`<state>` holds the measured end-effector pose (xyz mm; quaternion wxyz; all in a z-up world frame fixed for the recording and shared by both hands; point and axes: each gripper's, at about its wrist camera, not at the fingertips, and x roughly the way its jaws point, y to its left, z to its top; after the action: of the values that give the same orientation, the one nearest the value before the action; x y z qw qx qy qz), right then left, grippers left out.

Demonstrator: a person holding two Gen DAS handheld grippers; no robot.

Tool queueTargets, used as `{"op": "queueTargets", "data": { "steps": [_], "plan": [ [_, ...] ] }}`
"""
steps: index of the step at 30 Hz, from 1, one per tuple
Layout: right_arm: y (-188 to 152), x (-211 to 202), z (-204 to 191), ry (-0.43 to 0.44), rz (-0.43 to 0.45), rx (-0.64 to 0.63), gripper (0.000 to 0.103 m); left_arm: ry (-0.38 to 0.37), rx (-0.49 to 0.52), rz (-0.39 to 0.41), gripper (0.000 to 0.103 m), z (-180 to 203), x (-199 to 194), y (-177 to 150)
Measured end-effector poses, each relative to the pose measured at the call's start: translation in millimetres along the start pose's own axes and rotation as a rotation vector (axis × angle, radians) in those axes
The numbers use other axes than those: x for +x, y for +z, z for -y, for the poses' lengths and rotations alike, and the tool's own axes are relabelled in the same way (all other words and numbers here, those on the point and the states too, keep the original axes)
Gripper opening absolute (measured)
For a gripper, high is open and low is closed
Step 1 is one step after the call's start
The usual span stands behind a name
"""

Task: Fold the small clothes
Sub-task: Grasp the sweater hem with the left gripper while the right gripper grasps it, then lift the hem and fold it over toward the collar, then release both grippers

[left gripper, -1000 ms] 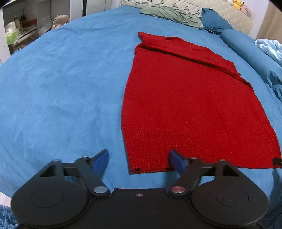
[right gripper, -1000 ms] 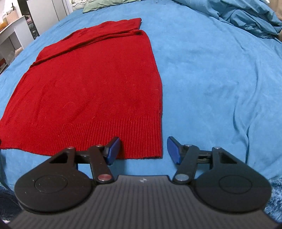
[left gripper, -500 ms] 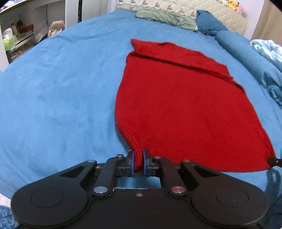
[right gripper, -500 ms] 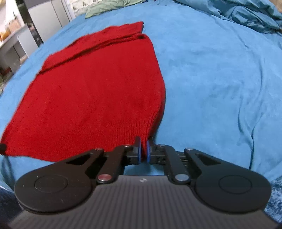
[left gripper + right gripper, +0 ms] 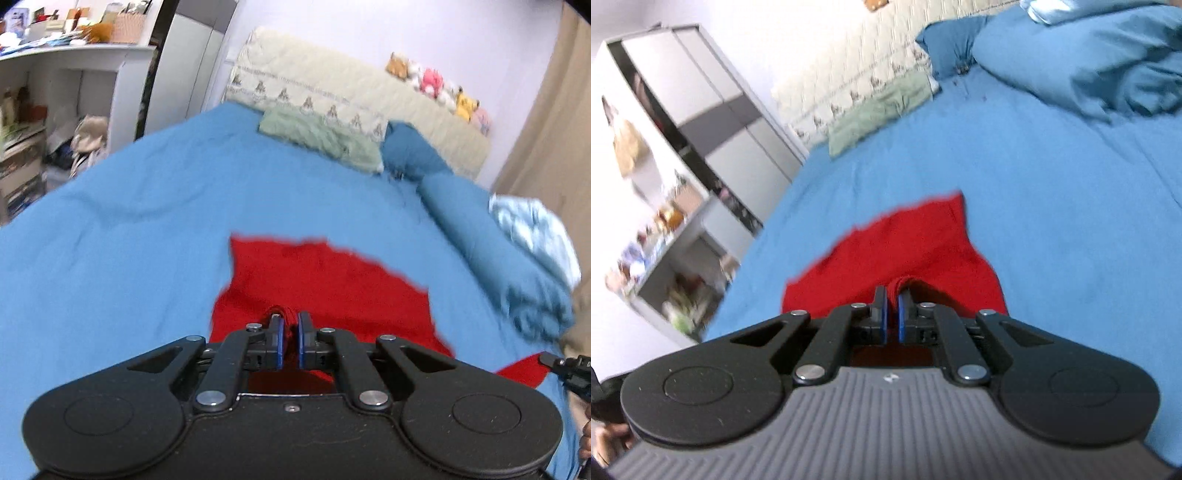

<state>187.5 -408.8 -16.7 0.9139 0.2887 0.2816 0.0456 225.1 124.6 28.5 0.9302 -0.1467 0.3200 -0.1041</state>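
Both grippers, left (image 5: 289, 334) and right (image 5: 892, 310), have their jaws clamped on the red knit sweater (image 5: 325, 280) (its hem corners), lifted over the blue bed (image 5: 129, 221).

Blue-sheeted bed (image 5: 129, 229) under red knit garment (image 5: 332, 280), green cloth (image 5: 321, 136), blue pillows (image 5: 413, 155) and bunched blue duvet (image 5: 1108, 62).

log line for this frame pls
phase: fold lift | left gripper: shut on red sweater hem | right gripper: shut on hem | surface: blue bedspread | image: motion-blurred
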Motion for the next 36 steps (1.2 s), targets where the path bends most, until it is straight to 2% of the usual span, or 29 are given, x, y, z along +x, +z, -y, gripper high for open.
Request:
{"op": "queueTargets", "data": {
  "steps": [2, 5, 7, 9, 13, 16, 20, 25, 26, 27, 28, 29, 30, 32, 34, 35, 36],
  "plan": [
    [39, 29, -6, 0.013, 0.021, -0.002, 0.020, 0.016, 0.008, 0.034, 0.007, 5, 34, 36],
    [90, 88, -10, 0.000, 0.023, 0.013, 0.020, 0.038, 0.001, 0.041, 0.007, 9, 95, 79],
    [118, 138, -10, -0.042, 0.021, -0.005, 0.020, 0.057, -0.022, 0.028, 0.007, 5, 140, 95],
    [129, 184, -4, -0.071, 0.014, -0.018, 0.020, 0.083, -0.063, 0.008, 0.007, -3, 184, 104],
    [123, 265, 18, -0.125, -0.010, -0.008, 0.020, 0.117, -0.122, -0.055, 0.006, -27, 262, 95],
    [112, 307, 37, -0.166, -0.038, 0.006, 0.020, 0.131, -0.141, -0.070, 0.006, -40, 300, 88],
    [113, 338, 52, -0.180, -0.012, 0.034, 0.020, 0.151, -0.122, -0.071, 0.006, -45, 325, 89],
    [110, 352, 60, -0.189, -0.001, 0.037, 0.023, 0.163, -0.081, -0.060, 0.007, -37, 338, 91],
    [109, 353, 61, -0.191, -0.004, 0.033, 0.024, 0.164, -0.075, -0.050, 0.010, -37, 336, 91],
    [107, 351, 61, -0.221, 0.002, 0.026, 0.033, 0.159, -0.075, -0.039, 0.017, -38, 334, 91],
    [106, 345, 59, -0.239, 0.010, 0.016, 0.054, 0.152, -0.073, -0.029, 0.024, -37, 328, 90],
    [106, 339, 57, -0.243, 0.021, -0.008, 0.065, 0.142, -0.056, -0.016, 0.043, -35, 321, 89],
    [103, 331, 53, -0.242, 0.035, -0.042, 0.077, 0.136, -0.032, -0.002, 0.055, -34, 312, 87],
    [92, 312, 41, -0.206, 0.057, -0.139, 0.079, 0.132, 0.044, 0.034, 0.061, -27, 290, 77],
    [76, 299, 30, -0.161, 0.034, -0.215, 0.084, 0.111, 0.124, 0.037, 0.070, -18, 273, 61],
    [64, 293, 25, -0.136, 0.014, -0.248, 0.086, 0.101, 0.159, 0.021, 0.082, -14, 268, 50],
    [52, 290, 22, -0.123, -0.008, -0.270, 0.090, 0.092, 0.177, -0.003, 0.088, -12, 267, 40]
  ]
}}
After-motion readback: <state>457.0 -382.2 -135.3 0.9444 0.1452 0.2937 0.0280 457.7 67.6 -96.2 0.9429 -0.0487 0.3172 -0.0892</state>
